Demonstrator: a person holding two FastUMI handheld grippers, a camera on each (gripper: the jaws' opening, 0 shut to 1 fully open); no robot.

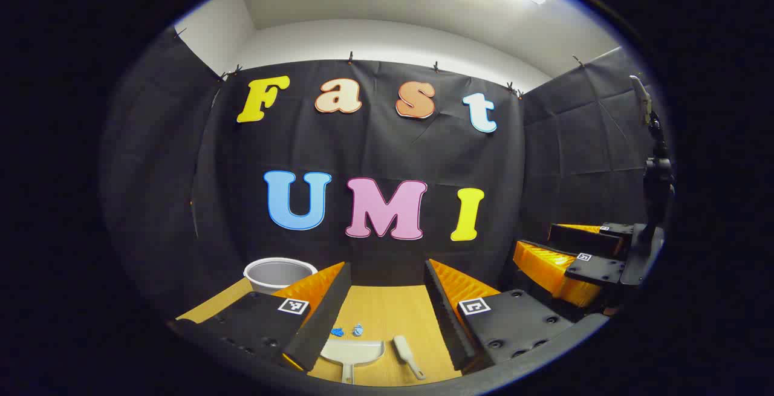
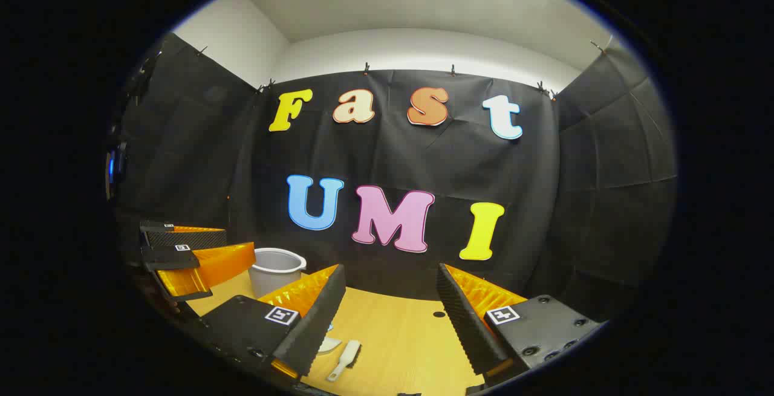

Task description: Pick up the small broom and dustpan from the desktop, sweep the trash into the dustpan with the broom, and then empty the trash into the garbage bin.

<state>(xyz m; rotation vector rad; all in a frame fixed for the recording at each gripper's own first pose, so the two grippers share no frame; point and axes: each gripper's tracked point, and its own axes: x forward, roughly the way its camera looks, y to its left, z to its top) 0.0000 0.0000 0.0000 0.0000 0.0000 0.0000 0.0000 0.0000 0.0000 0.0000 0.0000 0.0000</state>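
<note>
Left gripper view: the left gripper (image 1: 387, 314) is hovering above the wooden desktop (image 1: 387, 305) with its jaws spread wide and holding nothing. The white dustpan (image 1: 352, 352) is lying just below and between the fingers, its handle pointing toward the camera. The small broom (image 1: 409, 357) is lying just beside the dustpan on its right, long axis running roughly toward the camera. Blue trash scraps (image 1: 347, 331) are resting just beyond the dustpan's mouth. The garbage bin (image 1: 279, 273) is standing farther off to the left. The right gripper (image 1: 589, 263) is showing at right.

Right gripper view: the right gripper (image 2: 390, 317) is likewise released and empty. The broom is lying low and left of centre, the dustpan partly hidden behind the left finger; judging by this, the broom sits nearer the right gripper and the dustpan nearer the left.
</note>
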